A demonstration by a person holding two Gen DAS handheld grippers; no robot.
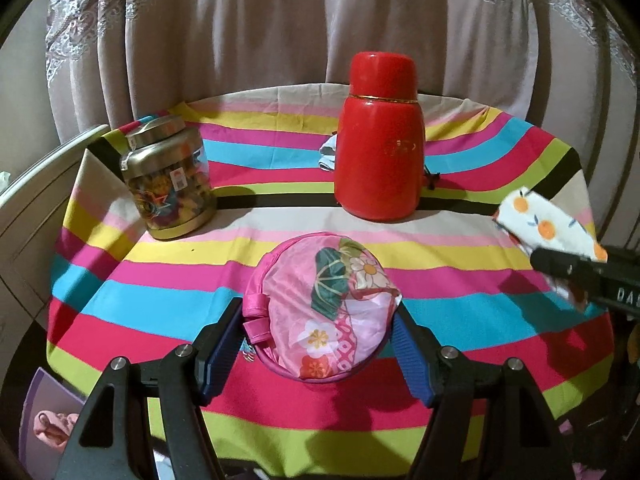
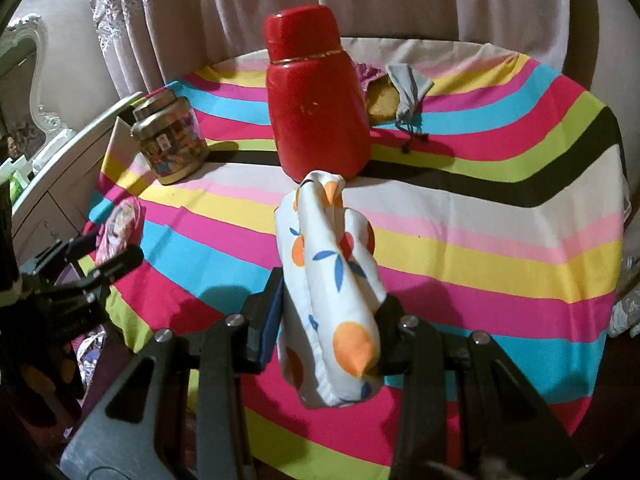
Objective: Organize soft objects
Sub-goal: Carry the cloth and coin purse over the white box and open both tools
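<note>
Holding two soft items clear of the desk [image 1: 460, 240], one per hand, is the step in hand. The left hand-held gripper [image 1: 318, 344] grips a round, flattened pink floral pouch [image 1: 324, 308]: both blue pads press its rim from either side, with its pink loop handle toward the left pad. The pouch appears lifted just above the striped tablecloth, near the front edge of the desk. The right hand-held gripper [image 2: 328, 320] is closed on a white pouch with an orange-fruit print [image 2: 332, 280], squeezed across its middle so the fabric bulges and folds upward; its far end points toward the red flask [image 2: 316, 96]. In the left wrist view the same orange-print pouch shows at the right edge, raised off the cloth.

Other items: a gold-lidded jar [image 1: 170, 184] stands at the back left, the red flask upright at back centre. Behind the flask lie a grey drawstring bag [image 2: 408, 88] and something purple and tan, partly hidden, so its nature cannot be told.

Judgement: the task is mid-way; both grasps are secure, but no destination container is visible in either view. The next move calls for carrying both pouches to one common spot, or inserting one into the other, while keeping pad pressure steady, since both fabrics are slippery and deform easily. The grey bag looks yet to be collected.
</note>
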